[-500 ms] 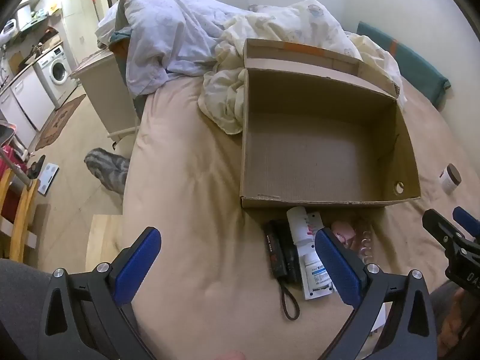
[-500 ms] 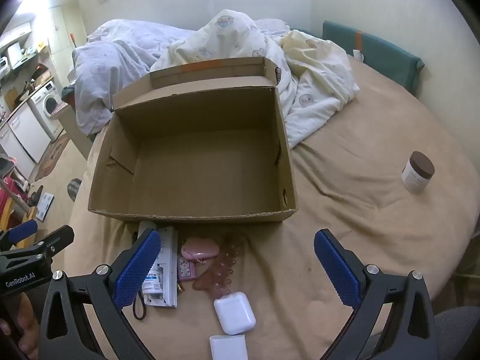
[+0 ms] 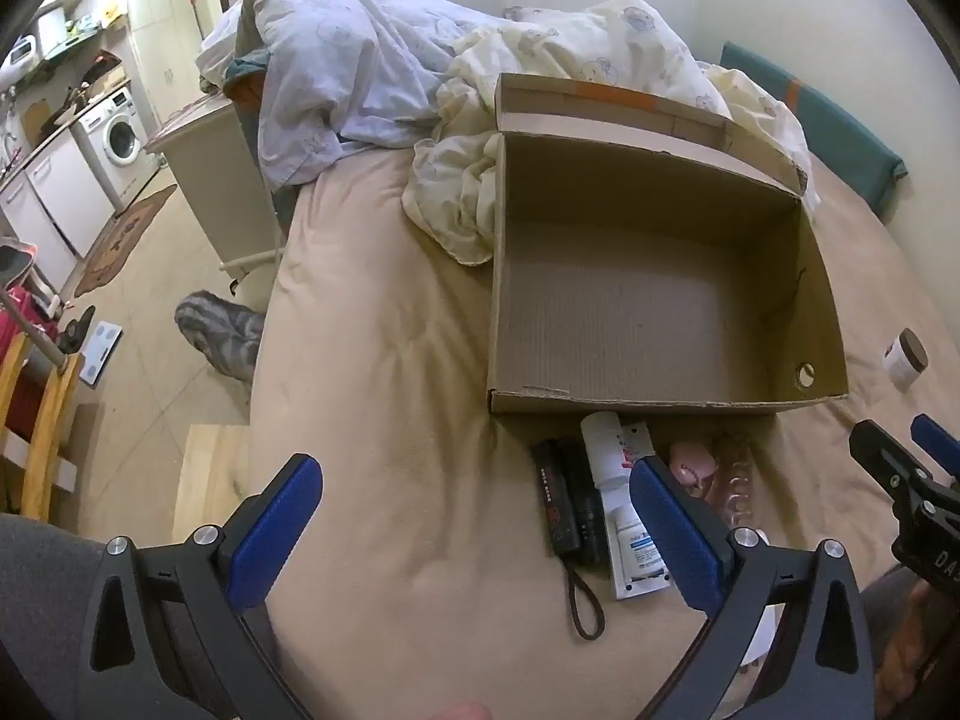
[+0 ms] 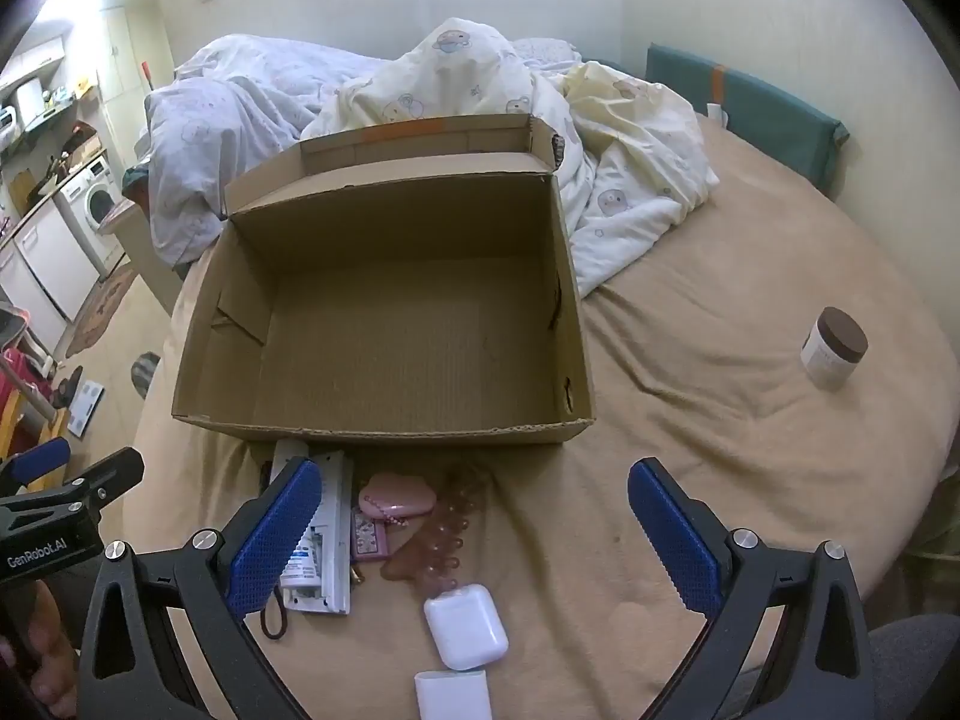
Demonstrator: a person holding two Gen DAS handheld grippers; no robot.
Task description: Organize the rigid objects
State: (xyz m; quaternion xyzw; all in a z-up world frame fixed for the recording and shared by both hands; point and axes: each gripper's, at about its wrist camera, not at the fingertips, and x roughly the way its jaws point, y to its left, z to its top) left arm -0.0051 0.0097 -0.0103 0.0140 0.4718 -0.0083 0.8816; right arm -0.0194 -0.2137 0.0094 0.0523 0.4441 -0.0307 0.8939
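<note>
Both grippers spread wide above the bed, holding nothing.

The left gripper (image 3: 474, 516) and right gripper (image 4: 471, 522) hang with blue fingers (image 4: 273, 534) fully apart, touching nothing. Just beyond them, on the tan sheet (image 4: 690, 360), lie a white case (image 4: 465, 624), a pink compact (image 4: 396, 498), a white bottle (image 3: 609, 450) and a black device (image 3: 567, 504). Past these sits the empty cardboard box (image 4: 384, 420); a brown-lidded jar (image 4: 834, 348) stands well apart to its right.

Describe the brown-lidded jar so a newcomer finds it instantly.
Start at the open cardboard box on the tan bed. Look right of it, across bare sheet, to the small white jar with a dark brown lid. It stands upright and alone, unlike the clutter at the box's near wall.
</note>
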